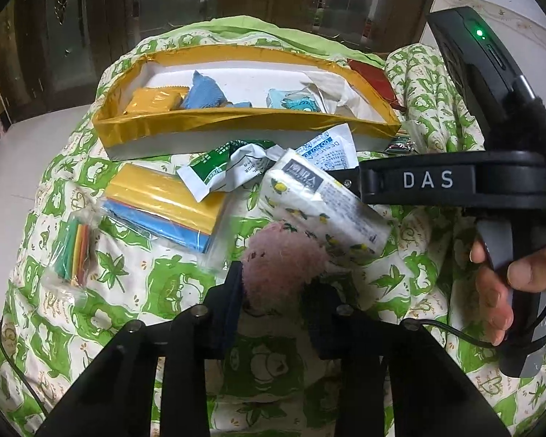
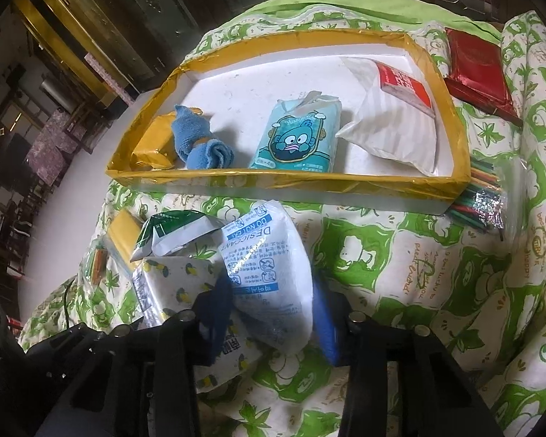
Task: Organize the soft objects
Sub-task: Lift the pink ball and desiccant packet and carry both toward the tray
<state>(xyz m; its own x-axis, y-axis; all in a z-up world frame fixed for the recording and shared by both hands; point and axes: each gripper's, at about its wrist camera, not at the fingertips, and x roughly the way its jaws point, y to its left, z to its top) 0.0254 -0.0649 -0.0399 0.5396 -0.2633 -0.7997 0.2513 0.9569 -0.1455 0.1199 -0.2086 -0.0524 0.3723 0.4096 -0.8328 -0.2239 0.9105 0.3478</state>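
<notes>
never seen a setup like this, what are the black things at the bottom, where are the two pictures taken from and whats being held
The black things are hand-held tongs, one in each of a person's hands, each carrying a wide-angle camera that looks along its two fingers. One picture comes from the left tongs, the other from the right tongs.

The left tongs are closed on a pink fluffy ball. The right tongs pinch a white desiccant packet. A lemon-print tissue pack lies beside them.

All this sits on a green-and-white quilt. Behind is a gold-edged tray already holding a blue cloth, a cartoon tissue pack and a white pouch.
</notes>
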